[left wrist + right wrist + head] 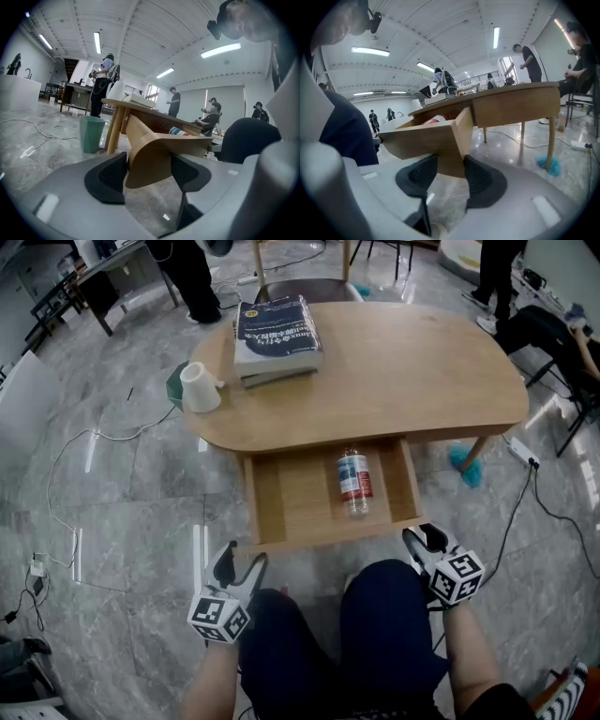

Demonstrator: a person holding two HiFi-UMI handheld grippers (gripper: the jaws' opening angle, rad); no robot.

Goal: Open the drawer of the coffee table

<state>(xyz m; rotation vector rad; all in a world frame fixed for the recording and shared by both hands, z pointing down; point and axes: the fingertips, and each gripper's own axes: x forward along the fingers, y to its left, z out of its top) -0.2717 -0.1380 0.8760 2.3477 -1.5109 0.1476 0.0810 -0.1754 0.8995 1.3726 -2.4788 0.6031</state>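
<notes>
- Drawer [300,498] is standing pulled out from under the worktop [403,371], a bottle [354,483] lying inside; left tongs [239,570] and right tongs [419,542] are reaching its front corners.
- Left tongs [149,171] are clamping the drawer's [159,145] left front corner.
- Right tongs [451,171] are clamping its right front corner.

Wooden drawer [323,498] pulled open under coffee table [412,367].

Landmark: oval wooden coffee table [412,362] | wooden drawer [286,502] stuck out from its near side | clear plastic bottle [354,482] lay in drawer | dark books [277,329], white mug [199,388] sat on its left end
</notes>
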